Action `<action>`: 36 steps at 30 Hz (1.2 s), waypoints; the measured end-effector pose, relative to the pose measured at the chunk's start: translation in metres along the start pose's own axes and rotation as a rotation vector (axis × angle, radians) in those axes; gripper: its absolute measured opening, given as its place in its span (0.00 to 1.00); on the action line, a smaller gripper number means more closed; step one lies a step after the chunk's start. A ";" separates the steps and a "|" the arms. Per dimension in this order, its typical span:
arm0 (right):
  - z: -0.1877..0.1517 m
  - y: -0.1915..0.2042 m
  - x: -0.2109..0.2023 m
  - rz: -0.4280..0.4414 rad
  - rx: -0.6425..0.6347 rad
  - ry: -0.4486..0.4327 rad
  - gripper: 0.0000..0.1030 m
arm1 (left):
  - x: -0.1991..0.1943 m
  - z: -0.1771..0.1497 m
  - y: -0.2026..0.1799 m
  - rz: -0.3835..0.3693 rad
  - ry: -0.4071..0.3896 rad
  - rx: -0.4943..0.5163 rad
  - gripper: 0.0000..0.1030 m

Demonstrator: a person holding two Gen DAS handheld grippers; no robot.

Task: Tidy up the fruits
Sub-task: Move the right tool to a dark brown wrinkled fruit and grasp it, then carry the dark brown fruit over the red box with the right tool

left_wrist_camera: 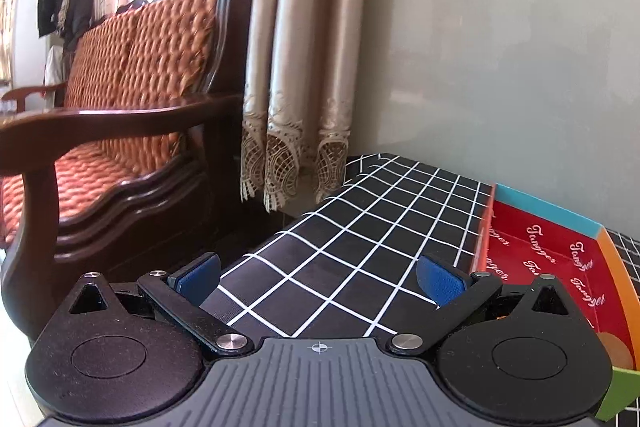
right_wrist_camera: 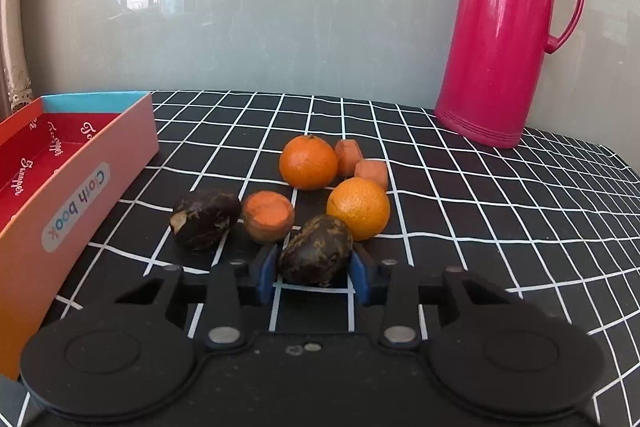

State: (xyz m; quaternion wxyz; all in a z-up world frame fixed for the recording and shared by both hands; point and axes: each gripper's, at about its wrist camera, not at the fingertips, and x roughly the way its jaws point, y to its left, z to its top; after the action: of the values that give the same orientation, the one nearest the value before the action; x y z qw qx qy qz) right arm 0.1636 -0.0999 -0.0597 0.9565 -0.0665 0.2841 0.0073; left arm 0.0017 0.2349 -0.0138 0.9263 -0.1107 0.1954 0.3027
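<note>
On the black checked tablecloth (right_wrist_camera: 460,187) lies a cluster of fruit: two oranges (right_wrist_camera: 308,161) (right_wrist_camera: 359,207), three carrot pieces (right_wrist_camera: 268,221) (right_wrist_camera: 349,151) (right_wrist_camera: 372,173) and two dark brown fruits. My right gripper (right_wrist_camera: 314,269) has its blue pads against both sides of the nearer dark fruit (right_wrist_camera: 316,251), which rests on the cloth. The other dark fruit (right_wrist_camera: 205,213) lies to the left. In the left wrist view my left gripper (left_wrist_camera: 318,275) stands open over bare cloth, left of the red-lined box (left_wrist_camera: 540,211). An orange round shape (left_wrist_camera: 616,351) shows in the box's near corner, partly hidden.
The box (right_wrist_camera: 80,195), labelled "Cloth book", stands at the left of the fruit. A tall pink thermos (right_wrist_camera: 508,27) stands at the back right against the wall. A wooden sofa (left_wrist_camera: 120,115) and curtains (left_wrist_camera: 296,67) lie beyond the table's left edge.
</note>
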 end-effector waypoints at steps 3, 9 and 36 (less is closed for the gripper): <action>-0.001 -0.001 -0.002 0.006 0.003 0.000 0.35 | 0.003 -0.001 0.004 0.012 0.010 -0.011 1.00; -0.002 0.002 -0.009 0.016 -0.022 -0.015 0.35 | 0.009 -0.001 0.004 0.010 0.029 -0.012 1.00; 0.009 0.045 -0.056 0.134 -0.062 -0.138 0.35 | 0.008 -0.004 0.019 0.066 0.016 0.012 1.00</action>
State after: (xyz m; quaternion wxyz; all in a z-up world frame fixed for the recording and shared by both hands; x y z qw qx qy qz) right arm 0.1189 -0.0531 -0.0268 0.9686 -0.0763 0.2208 0.0848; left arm -0.0048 0.2528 -0.0228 0.9149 -0.1011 0.2083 0.3307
